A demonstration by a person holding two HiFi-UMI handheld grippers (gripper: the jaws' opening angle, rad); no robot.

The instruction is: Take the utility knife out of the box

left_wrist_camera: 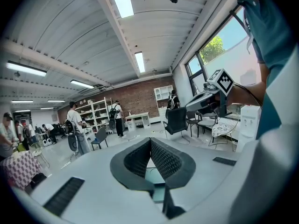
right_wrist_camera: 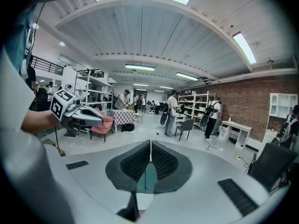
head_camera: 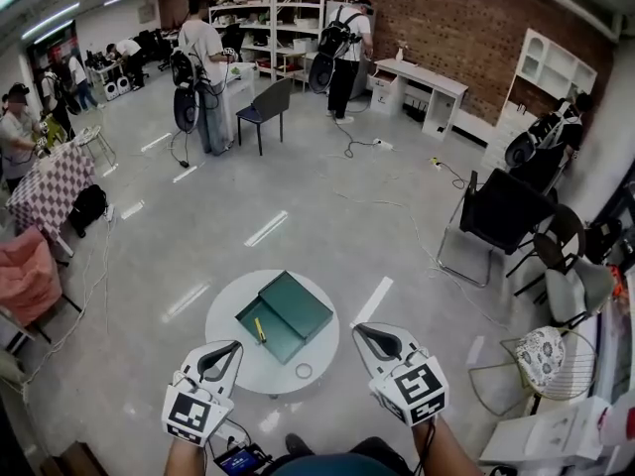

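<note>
A dark green box (head_camera: pixel 285 315) lies open on a small round white table (head_camera: pixel 238 360) just ahead of me. A yellow utility knife (head_camera: pixel 259 329) rests inside the box's left half, near its front edge. My left gripper (head_camera: pixel 234 347) hovers at the table's near left rim, short of the box, its jaws shut on nothing. My right gripper (head_camera: pixel 361 329) hangs at the near right rim, also shut and empty. In the left gripper view the pads (left_wrist_camera: pixel 163 157) meet, with green box (left_wrist_camera: pixel 156 175) showing below them. The right gripper view shows the same closed pads (right_wrist_camera: pixel 161 162) over green (right_wrist_camera: pixel 145 177).
A small ring (head_camera: pixel 304 371) lies on the table near its front edge. A black chair (head_camera: pixel 504 212) and a wire chair with a cushion (head_camera: pixel 542 357) stand to the right. Cables trail over the grey floor. Several people stand by shelves far back.
</note>
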